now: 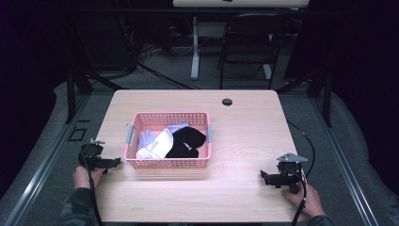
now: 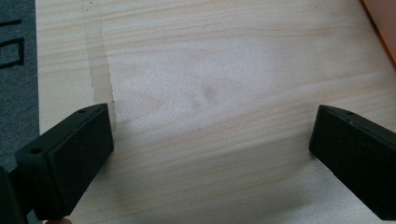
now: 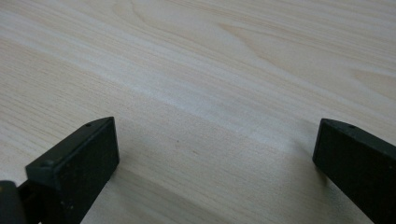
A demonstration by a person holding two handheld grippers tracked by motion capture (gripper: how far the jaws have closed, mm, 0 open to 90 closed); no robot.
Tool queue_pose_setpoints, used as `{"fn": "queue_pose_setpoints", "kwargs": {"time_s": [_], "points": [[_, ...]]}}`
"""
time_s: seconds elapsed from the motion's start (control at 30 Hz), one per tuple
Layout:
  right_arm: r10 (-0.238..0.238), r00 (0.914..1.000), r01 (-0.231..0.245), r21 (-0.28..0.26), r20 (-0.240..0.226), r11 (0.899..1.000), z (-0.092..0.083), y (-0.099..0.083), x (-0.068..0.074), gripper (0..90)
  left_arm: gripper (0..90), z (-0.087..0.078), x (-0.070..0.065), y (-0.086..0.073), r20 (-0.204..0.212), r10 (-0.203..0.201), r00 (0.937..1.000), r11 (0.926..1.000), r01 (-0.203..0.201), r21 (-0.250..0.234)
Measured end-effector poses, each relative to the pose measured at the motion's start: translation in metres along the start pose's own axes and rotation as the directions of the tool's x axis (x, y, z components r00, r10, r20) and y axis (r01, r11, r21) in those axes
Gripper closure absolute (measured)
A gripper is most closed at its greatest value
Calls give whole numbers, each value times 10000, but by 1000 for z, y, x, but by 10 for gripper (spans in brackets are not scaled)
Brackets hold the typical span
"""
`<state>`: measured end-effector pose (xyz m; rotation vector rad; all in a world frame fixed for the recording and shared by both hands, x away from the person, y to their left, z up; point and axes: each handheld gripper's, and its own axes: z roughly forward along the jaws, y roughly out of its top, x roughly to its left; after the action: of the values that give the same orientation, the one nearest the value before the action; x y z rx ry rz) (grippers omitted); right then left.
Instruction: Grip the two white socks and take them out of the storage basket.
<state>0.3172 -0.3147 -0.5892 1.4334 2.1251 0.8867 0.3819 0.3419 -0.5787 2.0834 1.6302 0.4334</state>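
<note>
A pink plastic basket (image 1: 141, 163) stands on the wooden table (image 1: 244, 136), left of its middle. Inside lie white socks (image 1: 157, 146), a pale purple sock (image 1: 146, 138) and black socks (image 1: 188, 139). My left gripper (image 1: 115, 163) rests at the table's left edge, just left of the basket, its jaws wide apart with bare wood between them (image 2: 210, 140). My right gripper (image 1: 263, 177) sits near the front right of the table, open too, with nothing between its black fingers (image 3: 79, 163). A corner of the basket (image 2: 380, 23) shows in the left gripper view.
A dark cable hole (image 1: 227, 101) sits near the table's far edge. Behind the table stand a black chair (image 1: 249, 42) and a white desk leg (image 1: 195, 47). Grey floor (image 1: 51, 155) surrounds the table. A cable (image 1: 306, 141) trails from the right gripper.
</note>
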Motion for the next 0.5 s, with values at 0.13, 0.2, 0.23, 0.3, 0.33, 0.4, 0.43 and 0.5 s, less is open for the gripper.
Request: {"fn": "queue_pose_setpoints", "kwargs": {"time_s": [0.13, 0.2, 0.23, 0.3, 0.33, 0.4, 0.43, 0.5], "points": [[-2, 10000, 2, 2, 2, 10000, 0, 0, 0, 0, 0, 0, 0, 0, -4, -16, 10000, 10000, 16, -1], [-2, 10000, 2, 1, 3, 10000, 0, 0, 0, 0, 0, 0, 0, 0, -5, 5, 10000, 10000, -5, 12], [-1, 10000, 1, -2, 2, 10000, 0, 0, 0, 0, 0, 0, 0, 0, -5, -2, 10000, 10000, 2, 14], [-3, 10000, 3, 2, 3, 10000, 0, 0, 0, 0, 0, 0, 0, 0, -4, 6, 10000, 10000, -6, 6], [-5, 10000, 5, -1, 2, 10000, 0, 0, 0, 0, 0, 0, 0, 0, -3, 11, 10000, 10000, -11, 6], [-5, 10000, 5, 3, 2, 10000, 0, 0, 0, 0, 0, 0, 0, 0, -2, 11, 10000, 10000, -11, 7], [-5, 10000, 5, 1, 4, 10000, 0, 0, 0, 0, 0, 0, 0, 0, -5, -19, 10000, 10000, 19, 5], [-3, 10000, 3, 0, 2, 10000, 0, 0, 0, 0, 0, 0, 0, 0, 0, 20, 10000, 10000, -20, 8]]}}
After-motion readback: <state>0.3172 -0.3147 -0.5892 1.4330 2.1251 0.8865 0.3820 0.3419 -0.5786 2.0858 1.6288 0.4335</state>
